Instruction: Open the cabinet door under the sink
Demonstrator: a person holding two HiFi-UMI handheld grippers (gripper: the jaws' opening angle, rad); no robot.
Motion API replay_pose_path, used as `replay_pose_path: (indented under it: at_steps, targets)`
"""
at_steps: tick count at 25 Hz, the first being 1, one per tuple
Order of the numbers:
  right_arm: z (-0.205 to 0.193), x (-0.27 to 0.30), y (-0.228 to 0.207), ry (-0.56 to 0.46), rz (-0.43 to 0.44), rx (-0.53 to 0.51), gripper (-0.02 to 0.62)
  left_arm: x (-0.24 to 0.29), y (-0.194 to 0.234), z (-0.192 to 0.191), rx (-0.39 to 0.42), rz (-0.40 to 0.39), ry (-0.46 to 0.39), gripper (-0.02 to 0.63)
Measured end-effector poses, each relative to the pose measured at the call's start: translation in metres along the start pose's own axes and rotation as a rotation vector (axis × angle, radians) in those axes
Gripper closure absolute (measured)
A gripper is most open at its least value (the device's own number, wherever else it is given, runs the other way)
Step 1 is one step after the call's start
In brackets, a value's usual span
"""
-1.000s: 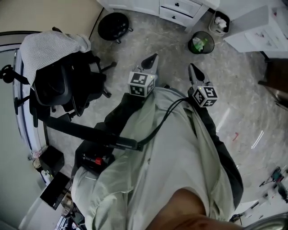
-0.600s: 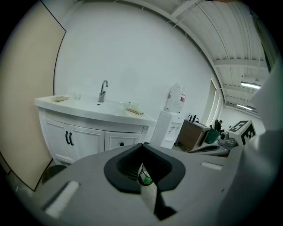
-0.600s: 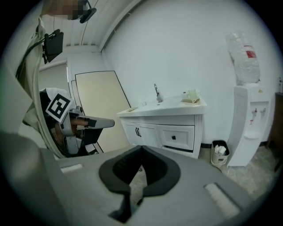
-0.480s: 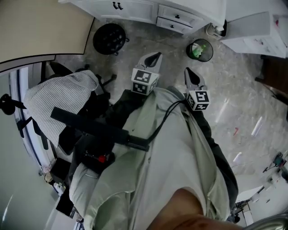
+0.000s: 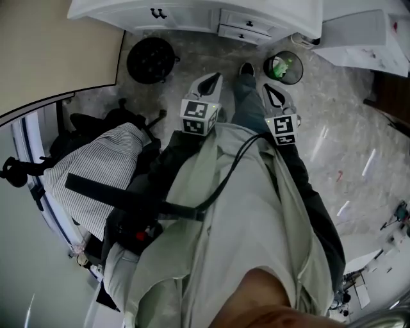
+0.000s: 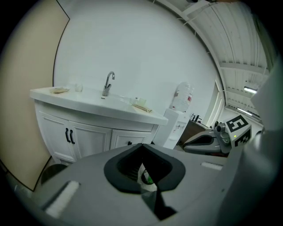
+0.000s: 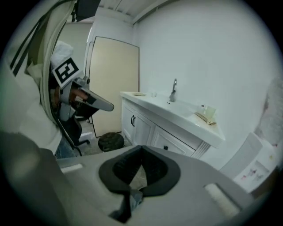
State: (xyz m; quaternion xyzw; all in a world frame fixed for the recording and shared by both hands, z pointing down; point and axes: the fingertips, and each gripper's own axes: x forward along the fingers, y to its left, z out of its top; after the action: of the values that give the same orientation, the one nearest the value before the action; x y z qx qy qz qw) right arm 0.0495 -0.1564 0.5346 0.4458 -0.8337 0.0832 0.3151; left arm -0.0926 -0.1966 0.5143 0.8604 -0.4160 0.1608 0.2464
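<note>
White takes up the top of my head view: the vanity (image 5: 269, 13) with its cabinet door (image 5: 170, 18) and paired black handles (image 5: 157, 12). Both tools are held out in front of the person and well apart from the door. The left gripper (image 5: 214, 78) points toward the cabinet, with a round black stool (image 5: 150, 59) on the floor to its left. The right gripper (image 5: 271, 95) sits just below a small waste bin (image 5: 285, 66).

In the left gripper view, the left gripper (image 6: 142, 145) has its jaws pressed tip to tip with nothing between them. Beyond them I see the cabinet door (image 6: 88, 142) under the sink, and the faucet (image 6: 108, 84) above it. The other tool (image 6: 208, 141) shows at the right.

In the right gripper view, the right gripper (image 7: 141, 148) is likewise fully closed and empty. The cabinet door (image 7: 140, 128) stands ahead of it, below the faucet (image 7: 174, 90), and the stool (image 7: 110, 141) is near its left corner.
</note>
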Motion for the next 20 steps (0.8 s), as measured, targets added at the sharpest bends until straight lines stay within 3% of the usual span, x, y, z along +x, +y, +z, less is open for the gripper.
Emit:
replay_pose_path:
  at_steps: [5,11,16,18,20]
  targets:
    - [-0.015,0.056,-0.037,0.052,0.015,-0.126,0.594,-0.008,0.043,-0.004,-0.053,0.144,0.024,0.598]
    - [-0.022,0.158,-0.090,0.004,0.013,-0.103,0.578,0.007,0.087,-0.022,-0.137,0.304,0.063,0.598]
    - [-0.053,0.241,-0.104,0.048,0.062,-0.047,0.473,0.045,0.086,-0.037,-0.200,0.317,0.083,0.598]
    - [-0.070,0.263,-0.107,0.081,0.041,-0.050,0.394,0.052,0.073,-0.047,-0.216,0.295,0.106,0.598]
    - [-0.082,0.278,-0.116,0.101,0.009,-0.049,0.370,0.057,0.060,-0.056,-0.229,0.272,0.128,0.598]
